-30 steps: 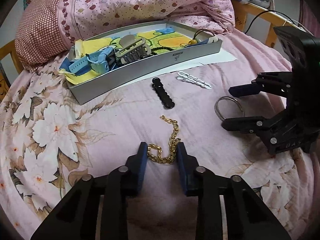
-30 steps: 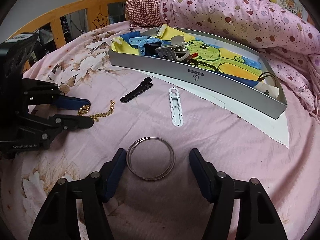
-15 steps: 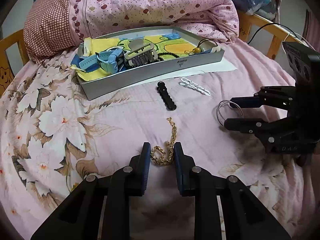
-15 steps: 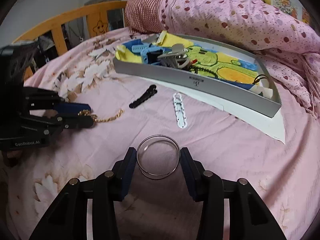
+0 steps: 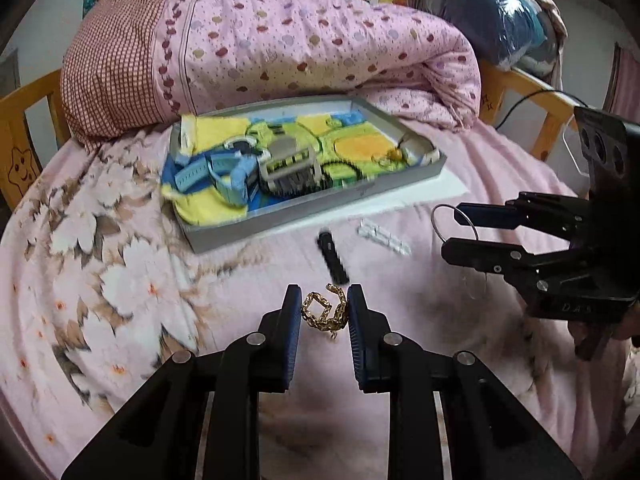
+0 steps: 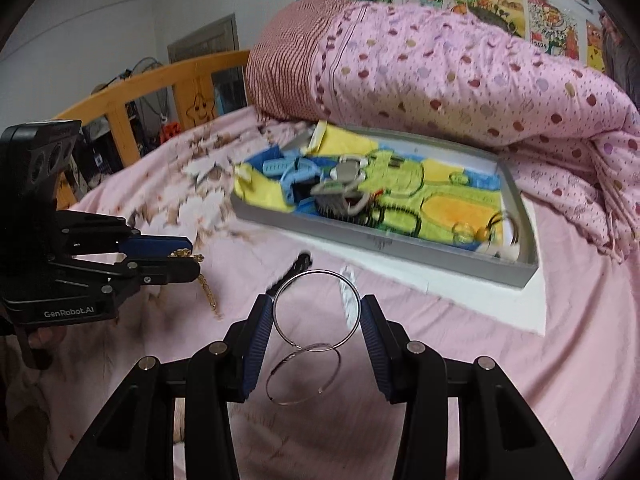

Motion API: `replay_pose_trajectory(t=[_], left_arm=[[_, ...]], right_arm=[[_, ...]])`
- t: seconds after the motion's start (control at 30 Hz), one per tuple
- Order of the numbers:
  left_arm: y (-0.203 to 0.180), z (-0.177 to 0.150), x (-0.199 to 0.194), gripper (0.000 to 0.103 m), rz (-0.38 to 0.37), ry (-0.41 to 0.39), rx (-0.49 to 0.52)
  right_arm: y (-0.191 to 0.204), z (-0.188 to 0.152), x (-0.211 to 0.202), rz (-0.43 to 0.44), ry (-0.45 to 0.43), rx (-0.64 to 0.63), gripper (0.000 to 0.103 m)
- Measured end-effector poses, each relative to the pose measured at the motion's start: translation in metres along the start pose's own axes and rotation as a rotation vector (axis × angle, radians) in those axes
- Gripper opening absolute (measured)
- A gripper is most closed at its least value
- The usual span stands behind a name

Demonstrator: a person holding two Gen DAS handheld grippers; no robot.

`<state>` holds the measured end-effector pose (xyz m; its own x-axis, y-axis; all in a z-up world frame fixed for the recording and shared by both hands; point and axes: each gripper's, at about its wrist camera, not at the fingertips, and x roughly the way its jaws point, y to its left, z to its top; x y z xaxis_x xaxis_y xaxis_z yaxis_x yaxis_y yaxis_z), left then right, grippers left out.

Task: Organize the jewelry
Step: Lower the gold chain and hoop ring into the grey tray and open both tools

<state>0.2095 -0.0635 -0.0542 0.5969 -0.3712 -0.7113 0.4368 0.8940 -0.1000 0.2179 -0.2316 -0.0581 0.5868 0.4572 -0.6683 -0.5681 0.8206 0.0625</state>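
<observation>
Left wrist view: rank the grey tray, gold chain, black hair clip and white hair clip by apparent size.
1. Grey tray
2. Gold chain, though nearest the camera
3. Black hair clip and white hair clip: alike, blurred, unranked

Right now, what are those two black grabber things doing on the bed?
A person is tidying jewelry with a gripper in each hand. The left gripper has its fingers closed on a gold chain, with part of the chain dangling below them. The right gripper holds silver bangle rings, one hanging lower than the other. Both are lifted off the pink bedsheet. The gray tray ahead already holds watches and clips. A black hair clip and a white one lie on the sheet.
</observation>
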Motion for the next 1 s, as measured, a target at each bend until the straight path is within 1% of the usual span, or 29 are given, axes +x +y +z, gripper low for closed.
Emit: replay_pose_trajectory(t=[0.13,0.3,0.47,0.57,0.77,0.9,1.0], left_arm=[[0.005,0.024,-0.002,0.019,0.007,-0.026,-0.01],[0.01,0.063,-0.002,0.019,0.025,-0.079,-0.018],[0.02,0.108,0.004,0.019,0.064,-0.133,-0.076],[0.03,0.131,0.015,0.019,0.086,-0.144,-0.102],[0.04,0.161,0.044,0.019,0.107,-0.133,-0.14],[0.042,0.169,0.071,0.019,0.111,-0.104,-0.143],[0.043,0.169,0.091,0.019,0.108,-0.081,-0.151]], right_arm=[[-0.007,0.017,-0.005,-0.009,-0.038,0.013,0.043],[-0.023,0.041,-0.006,-0.032,-0.087,0.034,0.043],[-0.054,0.069,-0.006,-0.075,-0.142,0.088,0.043],[-0.074,0.087,-0.003,-0.116,-0.174,0.107,0.043],[-0.112,0.109,0.013,-0.174,-0.201,0.145,0.043],[-0.136,0.111,0.031,-0.191,-0.186,0.187,0.043],[-0.152,0.106,0.045,-0.201,-0.166,0.23,0.043]])
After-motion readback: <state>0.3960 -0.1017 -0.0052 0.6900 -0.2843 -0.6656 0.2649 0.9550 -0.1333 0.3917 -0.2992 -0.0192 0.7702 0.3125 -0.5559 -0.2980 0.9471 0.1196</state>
